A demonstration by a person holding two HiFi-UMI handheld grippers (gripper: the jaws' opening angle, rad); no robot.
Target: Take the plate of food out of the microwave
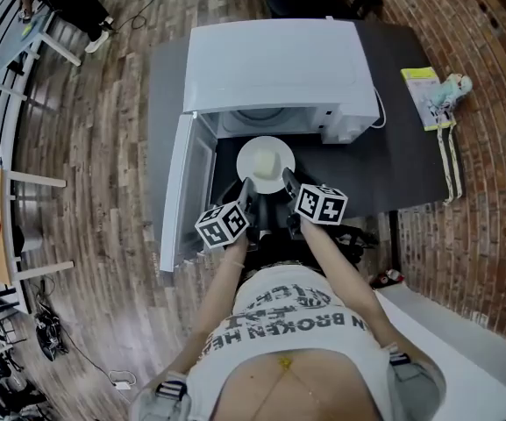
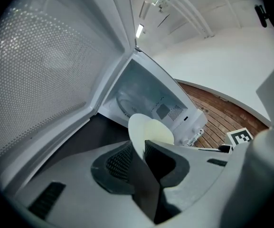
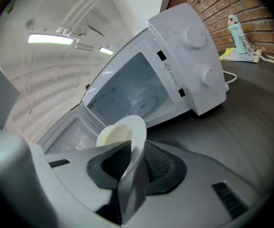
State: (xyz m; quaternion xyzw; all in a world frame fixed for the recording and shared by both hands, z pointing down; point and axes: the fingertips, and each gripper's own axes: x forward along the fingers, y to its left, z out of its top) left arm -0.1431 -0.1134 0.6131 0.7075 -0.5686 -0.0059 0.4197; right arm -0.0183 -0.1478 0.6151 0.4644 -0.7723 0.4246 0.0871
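Left gripper (image 2: 138, 152): partly shut. Its two pads pinch the left edge of the plate (image 2: 144, 128), one pad on each side of the rim.
Right gripper (image 3: 133, 156): partly shut too. It pinches the right edge of the same plate in the same way.
Plate: white and round. It hangs between the two grippers, out of the microwave (image 1: 274, 64) and just in front of its open mouth, over the table (image 1: 397, 160).
Food (image 2: 161, 133): a pale yellow lump in the middle of the plate. I cannot tell what kind of food it is.
Microwave: white, with two round knobs on its front. Its inside is bare but for the round glass tray.
Door (image 1: 181, 191): wide open, swung out to the left of the plate.
Table: dark. A yellow booklet (image 1: 423, 96) and a small bottle (image 1: 455, 86) lie far off on the right side.
Floor (image 1: 95, 156): wood planks, left of the table.
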